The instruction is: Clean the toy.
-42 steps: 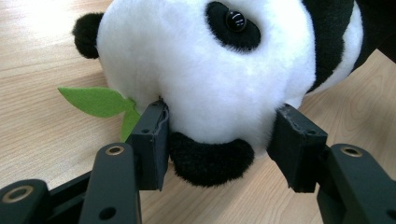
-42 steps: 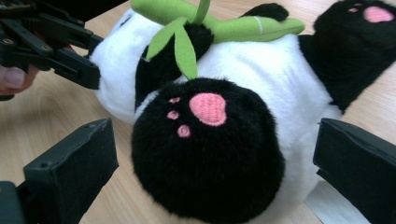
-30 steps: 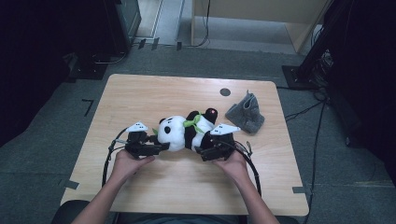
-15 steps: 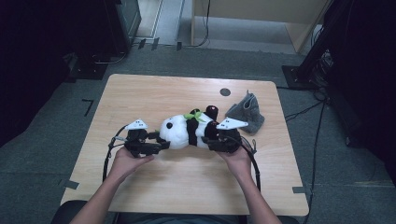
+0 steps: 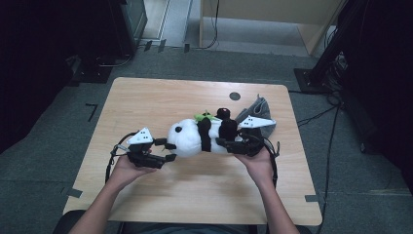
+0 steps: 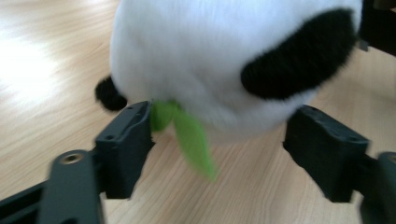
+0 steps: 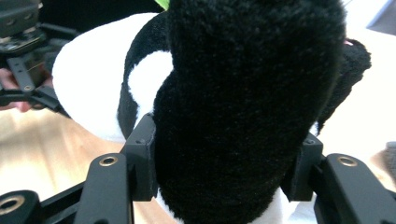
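High view: nearest the person, the left gripper [image 5: 168, 150] is sitting just left of the panda plush [image 5: 195, 139], which is lying on its side at the middle of the table [image 5: 146, 97]. In the left gripper view its jaws have just been opening and are standing spread to either side of the panda's white head [image 6: 201, 60]; one pad is only brushing the green leaf [image 6: 191, 140], so the head is no longer pinched, probably to free that end. On the panda's right end, the right gripper [image 5: 223, 142] is clamping a black leg [image 7: 247, 102] between its jaws, which have just been closing. That grip looks meant to carry the toy from this end.

Beyond the panda, just behind and to its right, a grey fabric pouch [image 5: 258, 108] is lying slumped; what it is holding I cannot tell. A dark round spot [image 5: 234, 96] is marking the tabletop farther back.
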{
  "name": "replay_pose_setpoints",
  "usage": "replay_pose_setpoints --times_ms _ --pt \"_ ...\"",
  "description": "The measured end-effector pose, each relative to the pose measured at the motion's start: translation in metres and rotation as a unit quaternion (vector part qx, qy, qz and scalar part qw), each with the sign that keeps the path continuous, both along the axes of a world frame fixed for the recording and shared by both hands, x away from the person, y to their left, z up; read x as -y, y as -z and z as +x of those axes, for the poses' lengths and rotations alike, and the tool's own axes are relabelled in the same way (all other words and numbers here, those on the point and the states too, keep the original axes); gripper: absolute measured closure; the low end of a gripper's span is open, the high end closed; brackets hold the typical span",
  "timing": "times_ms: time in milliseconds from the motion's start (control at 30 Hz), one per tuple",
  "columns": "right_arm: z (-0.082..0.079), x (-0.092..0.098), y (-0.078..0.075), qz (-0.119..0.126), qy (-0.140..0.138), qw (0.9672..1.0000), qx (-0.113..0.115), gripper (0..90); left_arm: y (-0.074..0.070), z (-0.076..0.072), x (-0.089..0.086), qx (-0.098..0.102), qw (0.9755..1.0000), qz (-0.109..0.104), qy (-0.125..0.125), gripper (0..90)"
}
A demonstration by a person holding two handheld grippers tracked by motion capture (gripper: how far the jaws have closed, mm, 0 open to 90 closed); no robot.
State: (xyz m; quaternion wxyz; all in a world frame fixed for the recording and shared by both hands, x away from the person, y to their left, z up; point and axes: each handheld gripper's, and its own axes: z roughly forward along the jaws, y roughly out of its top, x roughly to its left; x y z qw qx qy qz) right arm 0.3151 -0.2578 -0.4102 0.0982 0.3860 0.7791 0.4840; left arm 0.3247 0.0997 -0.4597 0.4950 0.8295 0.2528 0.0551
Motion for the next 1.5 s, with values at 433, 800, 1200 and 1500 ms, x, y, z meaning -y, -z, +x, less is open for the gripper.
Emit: replay_pose_setpoints --times_ms 433,800,1200,1500 --pt "-0.001 -0.006 0.0 0.011 -0.064 0.9972 -0.037 44.5 0.005 -0.002 0.012 0.015 0.9992 -0.016 0.032 0.0" --pt "0.002 -0.004 0.004 0.012 -0.045 0.9979 -0.046 36.7 0.0 0.001 0.012 -0.026 0.9995 -0.013 0.01 29.1" --pt "0.005 0.013 0.01 0.03 -0.002 0.9995 -0.003 17.4 -0.006 0.013 -0.01 -0.121 0.9889 -0.084 -0.02 51.8" --pt "0.001 0.011 0.039 0.081 -0.026 0.9963 -0.008 12.4 -0.012 0.017 -0.019 -0.136 0.9791 -0.146 -0.041 51.4"
